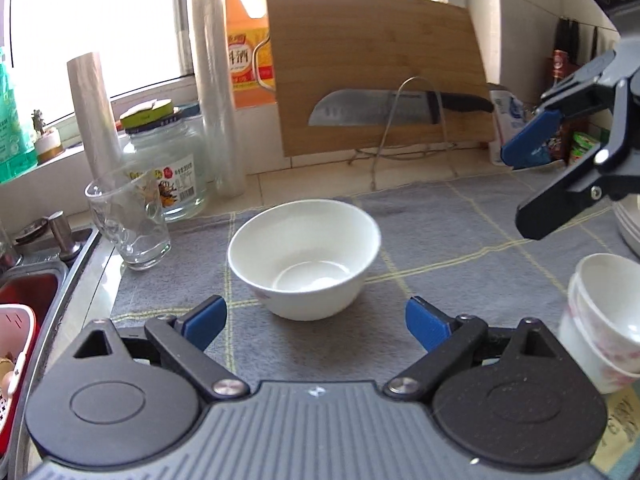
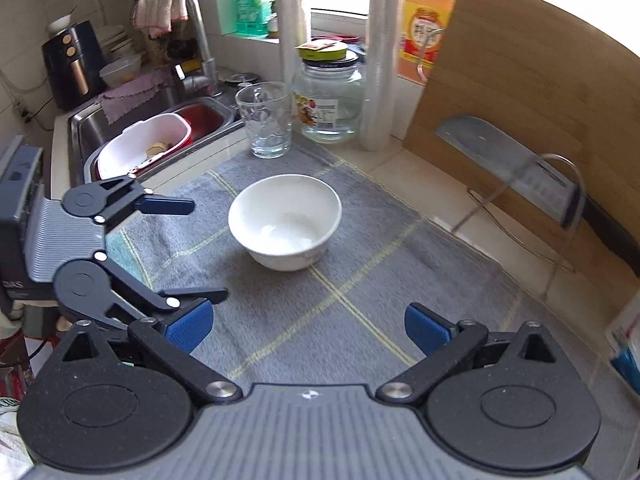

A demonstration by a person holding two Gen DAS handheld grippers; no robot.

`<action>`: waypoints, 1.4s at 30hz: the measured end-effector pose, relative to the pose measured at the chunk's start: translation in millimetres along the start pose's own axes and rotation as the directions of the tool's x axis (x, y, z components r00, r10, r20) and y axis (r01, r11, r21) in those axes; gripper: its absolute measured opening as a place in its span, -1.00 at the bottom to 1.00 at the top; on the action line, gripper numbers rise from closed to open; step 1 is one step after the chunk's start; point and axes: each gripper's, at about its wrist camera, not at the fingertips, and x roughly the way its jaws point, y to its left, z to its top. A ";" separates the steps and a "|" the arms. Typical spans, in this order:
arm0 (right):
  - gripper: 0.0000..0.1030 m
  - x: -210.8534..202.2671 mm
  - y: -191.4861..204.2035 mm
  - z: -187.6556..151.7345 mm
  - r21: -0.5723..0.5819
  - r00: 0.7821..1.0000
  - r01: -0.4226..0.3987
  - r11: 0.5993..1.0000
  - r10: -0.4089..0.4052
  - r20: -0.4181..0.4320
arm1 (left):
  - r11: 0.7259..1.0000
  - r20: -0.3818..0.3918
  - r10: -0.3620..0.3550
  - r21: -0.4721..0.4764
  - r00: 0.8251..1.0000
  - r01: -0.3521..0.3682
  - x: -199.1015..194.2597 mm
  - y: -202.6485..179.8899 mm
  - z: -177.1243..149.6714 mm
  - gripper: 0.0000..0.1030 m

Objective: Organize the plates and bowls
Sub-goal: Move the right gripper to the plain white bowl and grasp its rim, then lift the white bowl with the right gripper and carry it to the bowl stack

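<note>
orange bottle (image 1: 246, 52) label reads "料酒"; other labels too blurred.

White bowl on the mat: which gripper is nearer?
Left. The left gripper faces the bowl just short of it, open; the right gripper is farther back, also open.

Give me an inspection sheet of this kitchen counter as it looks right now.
Surface: grey mat on the counter.
Job's things: white bowl upright, empty, on the mat; stacked bowls at its right edge.
Clutter: drinking glass, jar, cutting board, knife.
Grippers: left gripper open, empty; right gripper open, empty.
Cables: nothing seen.
Surroundings: sink, faucet, window.
</note>
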 end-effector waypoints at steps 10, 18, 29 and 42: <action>1.00 65.2 -11.6 45.3 0.003 0.996 -0.085 0.996 0.085 -0.033 | 1.000 -0.026 -0.021 0.001 0.999 0.021 40.3 8.3 0.2 0.86; 0.87 108.3 -23.9 62.6 0.034 0.989 -0.125 0.992 0.127 -0.069 | 0.999 -0.017 -0.041 -0.009 0.999 0.041 48.6 10.0 5.2 0.85; 0.46 129.5 -35.3 66.7 0.080 0.981 -0.175 0.981 0.181 -0.071 | 0.998 -0.010 -0.065 -0.020 0.998 0.065 53.6 13.3 8.1 0.79; 0.37 123.4 -32.5 65.4 0.107 0.977 -0.199 0.974 0.206 -0.056 | 0.998 -0.014 -0.064 0.011 0.998 0.065 49.2 9.3 8.0 0.79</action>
